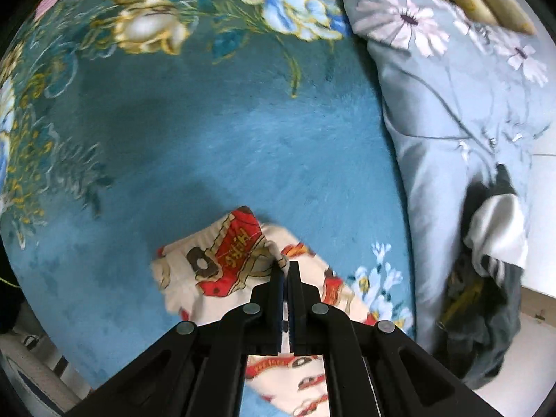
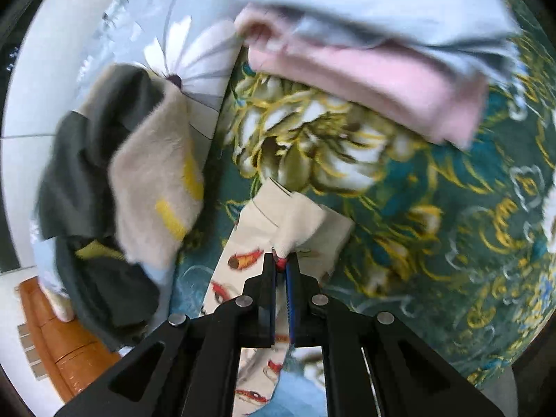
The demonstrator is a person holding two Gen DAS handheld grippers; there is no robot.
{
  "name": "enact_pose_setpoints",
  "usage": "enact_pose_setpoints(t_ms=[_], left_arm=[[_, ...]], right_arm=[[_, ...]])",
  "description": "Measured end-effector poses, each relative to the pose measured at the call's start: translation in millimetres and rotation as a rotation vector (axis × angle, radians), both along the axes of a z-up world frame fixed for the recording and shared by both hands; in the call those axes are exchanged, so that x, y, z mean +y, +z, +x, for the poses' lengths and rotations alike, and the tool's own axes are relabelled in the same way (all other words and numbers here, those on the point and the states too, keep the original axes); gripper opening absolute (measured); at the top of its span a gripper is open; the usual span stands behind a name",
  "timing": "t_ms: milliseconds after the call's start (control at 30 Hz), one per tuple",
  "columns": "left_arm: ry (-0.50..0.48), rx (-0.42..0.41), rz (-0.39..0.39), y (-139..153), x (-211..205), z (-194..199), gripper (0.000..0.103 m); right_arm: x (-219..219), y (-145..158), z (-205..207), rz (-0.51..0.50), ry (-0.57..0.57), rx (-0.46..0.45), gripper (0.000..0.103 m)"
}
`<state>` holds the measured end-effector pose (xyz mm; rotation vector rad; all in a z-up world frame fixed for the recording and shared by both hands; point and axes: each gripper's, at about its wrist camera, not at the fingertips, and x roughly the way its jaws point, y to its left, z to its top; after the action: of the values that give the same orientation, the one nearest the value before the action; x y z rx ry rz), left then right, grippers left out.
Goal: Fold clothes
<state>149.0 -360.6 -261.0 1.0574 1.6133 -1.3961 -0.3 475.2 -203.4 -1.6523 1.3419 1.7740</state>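
Note:
A cream garment printed with red cars [image 1: 222, 264] lies over a teal flowered blanket [image 1: 215, 146]. My left gripper [image 1: 286, 264] is shut on a bunched fold of it, near the bottom middle of the left wrist view. In the right wrist view the same cream garment [image 2: 295, 222] hangs from my right gripper [image 2: 280, 258], which is shut on another part of its edge, with its pale inner side facing up. Both pairs of jaws stand pressed together with cloth between them.
A grey-blue quilt with white daisies [image 1: 451, 111] lies at the right. On it sits a heap of dark and beige clothes [image 2: 114, 187]. Folded pink and light blue garments [image 2: 375, 45] are stacked on the blanket. A wooden piece of furniture [image 2: 59, 347] shows at lower left.

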Motion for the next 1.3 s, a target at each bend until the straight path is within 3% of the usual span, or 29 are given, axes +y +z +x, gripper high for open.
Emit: enact_pose_setpoints(t_ms=[133, 300, 467, 533, 600, 667, 800, 867, 1000, 1167, 1300], left_arm=[[-0.029, -0.044, 0.010, -17, -13, -27, 0.002], [-0.030, -0.081, 0.028, -38, -21, -43, 0.002], [-0.046, -0.023, 0.022, -42, -17, -50, 0.005], [-0.070, 0.015, 0.009, -37, -13, -51, 0.014], [-0.083, 0.073, -0.016, -26, -7, -47, 0.039], [-0.070, 0.115, -0.073, -11, 1, -33, 0.046], [0.001, 0.042, -0.148, -4, 21, 9, 0.050], [0.057, -0.005, -0.143, -14, 32, 34, 0.052], [0.151, -0.057, -0.046, -42, 55, 65, 0.052], [0.196, -0.008, -0.020, -59, 63, 60, 0.060], [0.163, -0.050, -0.021, -73, 62, 42, 0.061]], right_arm=[[-5, -26, -32, -0.001, -0.005, -0.071, 0.005], [-11, -39, -54, 0.002, 0.028, -0.065, 0.006], [-18, -38, -62, 0.014, 0.112, -0.011, 0.012], [-19, -31, -58, 0.020, 0.131, 0.026, 0.027], [-18, -23, -51, 0.017, 0.132, 0.071, 0.028], [-13, -11, -37, 0.031, 0.126, 0.107, 0.028], [-3, -2, -3, 0.075, 0.123, 0.101, 0.028], [0, -15, 19, 0.049, 0.094, 0.066, 0.028], [2, -36, 36, -0.004, 0.000, 0.062, 0.028], [4, -62, 55, -0.070, -0.120, 0.060, 0.028], [11, -66, 63, -0.077, -0.206, 0.086, 0.028]])
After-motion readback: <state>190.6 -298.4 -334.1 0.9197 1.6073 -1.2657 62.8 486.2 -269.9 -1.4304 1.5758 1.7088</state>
